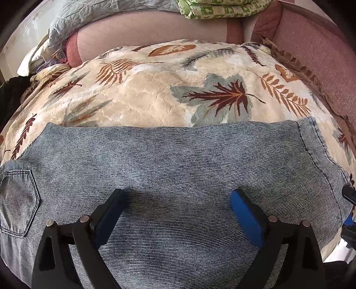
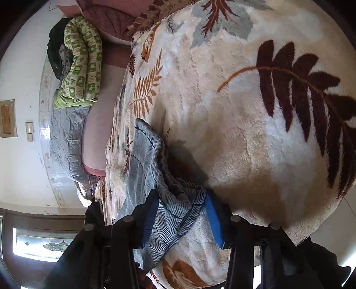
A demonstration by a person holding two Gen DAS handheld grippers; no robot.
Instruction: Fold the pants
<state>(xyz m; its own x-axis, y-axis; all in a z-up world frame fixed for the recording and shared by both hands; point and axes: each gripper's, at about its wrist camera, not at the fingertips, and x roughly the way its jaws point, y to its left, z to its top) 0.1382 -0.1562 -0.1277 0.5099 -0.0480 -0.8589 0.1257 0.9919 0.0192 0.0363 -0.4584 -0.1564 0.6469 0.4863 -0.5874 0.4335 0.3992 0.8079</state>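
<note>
Grey-blue denim pants (image 1: 169, 169) lie flat across the near part of a bed, on a cream fleece blanket (image 1: 155, 95) printed with rust, brown and grey leaves. A back pocket (image 1: 19, 200) shows at the left edge of the left wrist view, and a stitched hem (image 1: 316, 151) at the right.

The left tool (image 1: 178, 200) hovers just over the middle of the pants, released — its blue-padded fingers stand wide apart with bare denim between them.

The right tool (image 2: 181, 213) has bunched denim at the pants' edge between its blue pads (image 2: 214, 220), which stand apart; whether it actually grips the cloth cannot be told.

Past the blanket lies a pink mattress (image 1: 142, 37). A grey quilt (image 1: 93, 13) and a green patterned quilt (image 1: 224, 9) are heaped at the far side, well apart from the pants — nothing rests on the denim itself.
</note>
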